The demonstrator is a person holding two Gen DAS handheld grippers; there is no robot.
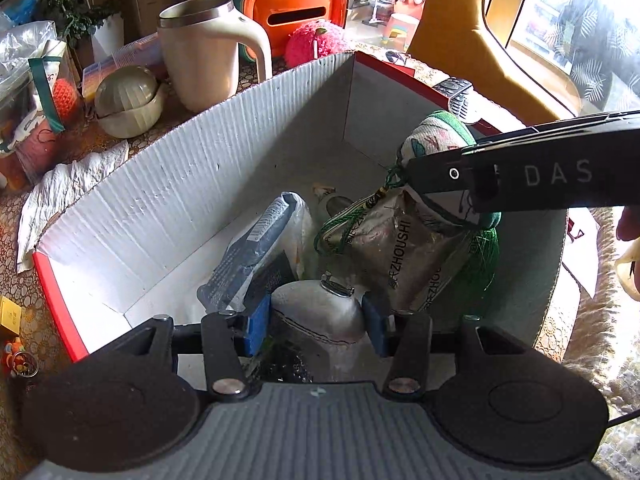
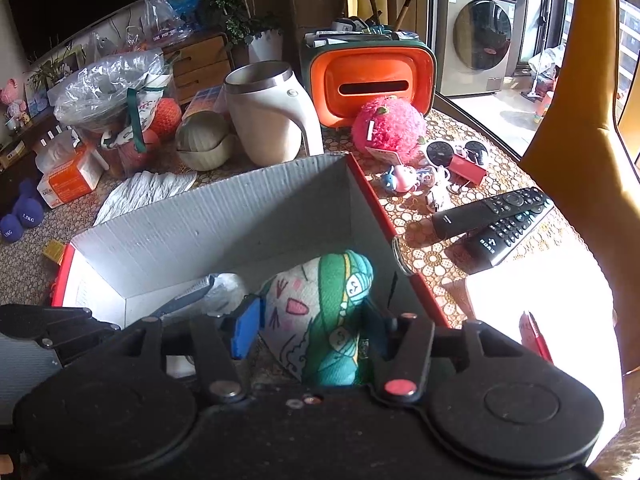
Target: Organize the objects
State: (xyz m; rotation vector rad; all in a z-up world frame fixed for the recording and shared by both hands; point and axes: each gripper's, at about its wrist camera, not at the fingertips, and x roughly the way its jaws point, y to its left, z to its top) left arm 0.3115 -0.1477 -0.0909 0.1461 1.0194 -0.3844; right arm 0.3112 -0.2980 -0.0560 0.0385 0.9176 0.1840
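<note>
A white corrugated box (image 1: 180,184) with a red rim sits on the patterned table, also in the right wrist view (image 2: 224,216). Inside it my left gripper (image 1: 316,318) is shut on a silver bottle (image 1: 316,308), one blue pad against each side. A blue-grey packet (image 1: 256,248) and a foil bag (image 1: 384,240) lie behind the bottle. My right gripper (image 2: 310,328) reaches into the box's right side. A green and white printed pouch (image 2: 320,308) with a tassel lies between its pads and does not look squeezed. One of its black fingers (image 1: 440,176) crosses that pouch (image 1: 432,136).
Beyond the box stand a cream mug (image 2: 264,116), stacked bowls (image 2: 204,140), an orange tissue box (image 2: 372,80) and a pink plush ball (image 2: 390,124). Two remotes (image 2: 492,216) lie to the right, crumpled white paper (image 2: 140,192) to the left. A yellow chair (image 2: 580,120) stands far right.
</note>
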